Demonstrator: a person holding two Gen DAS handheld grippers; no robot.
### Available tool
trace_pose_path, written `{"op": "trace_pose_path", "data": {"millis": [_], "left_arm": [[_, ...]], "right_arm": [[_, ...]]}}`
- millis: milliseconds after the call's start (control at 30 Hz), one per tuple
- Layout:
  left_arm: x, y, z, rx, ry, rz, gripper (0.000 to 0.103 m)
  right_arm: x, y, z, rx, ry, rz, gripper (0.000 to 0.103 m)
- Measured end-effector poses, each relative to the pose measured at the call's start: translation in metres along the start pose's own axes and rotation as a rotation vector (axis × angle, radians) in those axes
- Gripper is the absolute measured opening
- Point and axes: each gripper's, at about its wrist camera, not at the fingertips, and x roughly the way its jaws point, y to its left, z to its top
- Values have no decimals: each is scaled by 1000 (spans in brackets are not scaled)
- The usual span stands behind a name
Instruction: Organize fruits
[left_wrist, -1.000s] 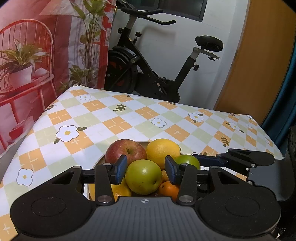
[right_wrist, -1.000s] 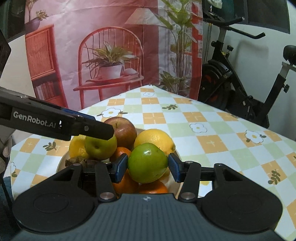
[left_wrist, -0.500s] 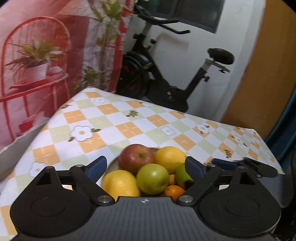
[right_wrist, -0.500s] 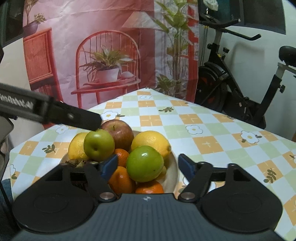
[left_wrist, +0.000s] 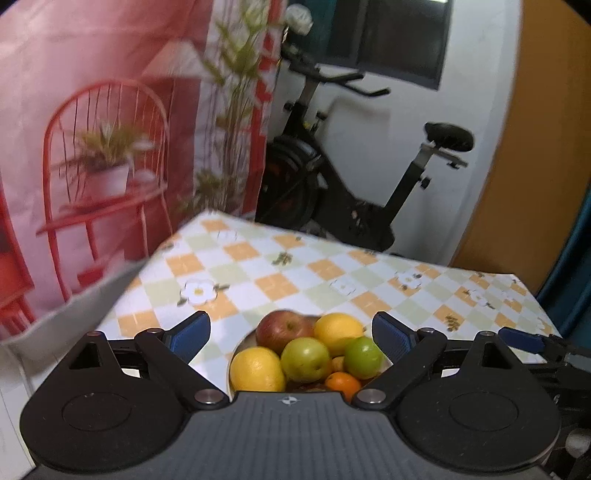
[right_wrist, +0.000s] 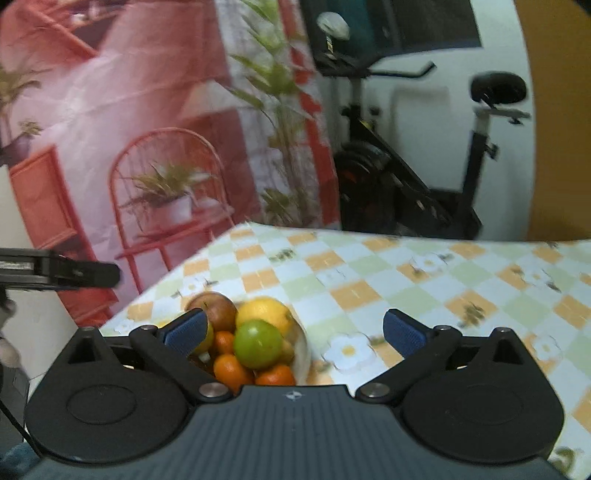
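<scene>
Fruit sits heaped in a pale bowl (left_wrist: 242, 345) on the table (left_wrist: 295, 280), which wears a checked cloth of orange, green and white squares with daisies. In the left wrist view the heap shows a red apple (left_wrist: 282, 328), a lemon (left_wrist: 256, 371), a second lemon (left_wrist: 338, 328), a yellow-green apple (left_wrist: 304, 358), a brighter green apple (left_wrist: 362, 356) and a small orange (left_wrist: 343, 382) low at the front.

The left claw (left_wrist: 291, 334) has just been opening; its blue pads stand wide apart with nothing between them, well clear of the pile. The right claw (right_wrist: 293, 332) has likewise just been opening and is fully released, gripping nothing; the bright green apple (right_wrist: 258, 343) lies in the bowl just inside its left finger, untouched, with oranges below it.

An exercise bike (left_wrist: 351, 192) stands beyond the table, beside a red printed backdrop (left_wrist: 110, 129). Both views are somewhat blurred.
</scene>
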Motion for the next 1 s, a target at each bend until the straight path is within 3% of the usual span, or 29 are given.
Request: {"op": "trace_pose_path", "data": {"millis": [267,500,1000], "left_arm": [[-49,-48,14,127,-109,73,97],[-80,-79,24,150,-145,4,100],[-91,-85,15,132,-133,-30,100]], "right_arm": [[-71,0,25,43,-51,-43,103],[-124,5,45,13,-86,-101,103],[-153,13,47,-17,-97,-150,103]]}}
